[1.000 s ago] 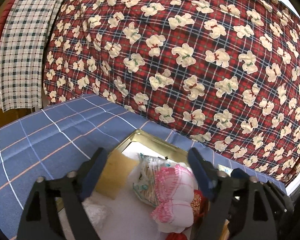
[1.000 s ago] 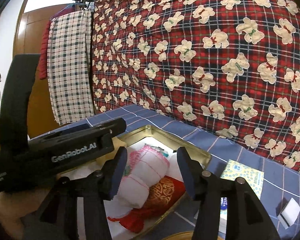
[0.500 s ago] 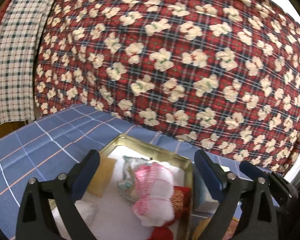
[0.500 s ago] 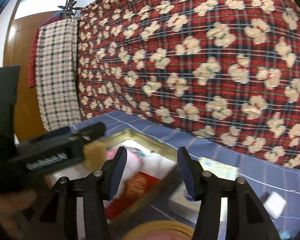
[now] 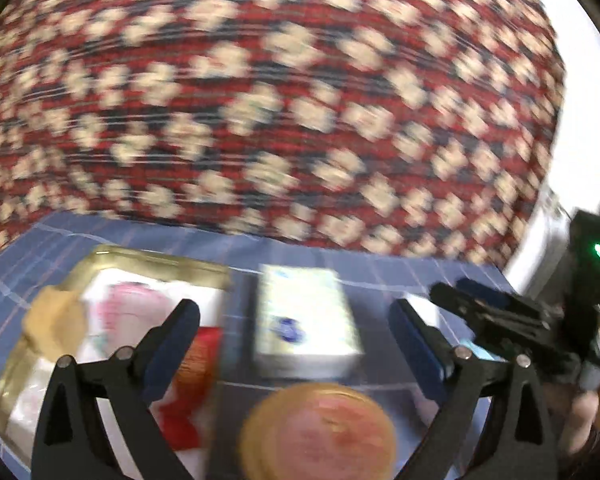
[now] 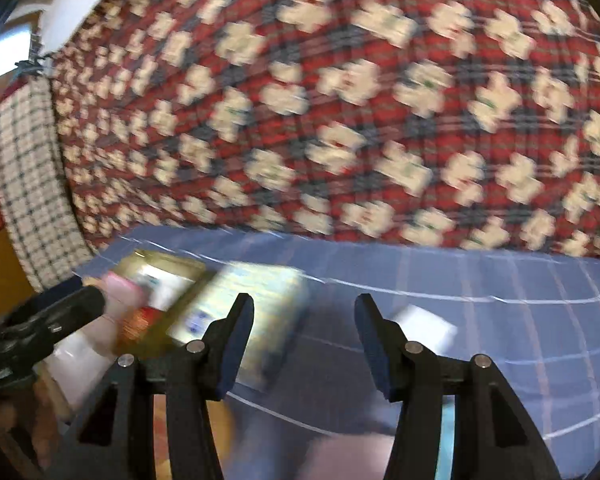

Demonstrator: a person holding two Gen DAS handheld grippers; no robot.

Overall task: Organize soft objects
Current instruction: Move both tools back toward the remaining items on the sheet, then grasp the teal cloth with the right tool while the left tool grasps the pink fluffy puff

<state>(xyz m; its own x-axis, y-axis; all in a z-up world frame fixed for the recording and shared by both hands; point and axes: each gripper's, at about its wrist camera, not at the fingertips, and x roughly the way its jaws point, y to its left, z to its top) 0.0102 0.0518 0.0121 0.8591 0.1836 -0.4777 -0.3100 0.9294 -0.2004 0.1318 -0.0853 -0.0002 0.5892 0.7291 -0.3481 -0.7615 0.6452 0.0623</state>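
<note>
Both views are motion-blurred. One gold metal tray [image 5: 156, 262] sits at left on the blue checked cloth [image 6: 480, 344]. Soft things lie inside it: one yellow sponge [image 5: 54, 326] at its left edge, one pink-and-white bundle [image 5: 128, 312] in the middle, one red-and-gold pouch [image 5: 194, 360] at its near right side. The other contents are too smeared to count.

Right of the tray, just beside it, lies one tissue pack [image 5: 306, 320]. One round orange lid [image 5: 318, 432] sits nearest. One small white block [image 6: 424, 326] lies farther right, apart from the pack.

Left gripper [image 5: 296, 344]: its jaws have just been opening and stand wide apart, empty, with the tissue pack seen beyond the gap. Right gripper [image 6: 304, 344]: fingers apart, nothing between them.

Behind everything hangs one red plaid bear-print blanket [image 6: 340, 100], with one checked towel [image 6: 28, 184] at far left.
</note>
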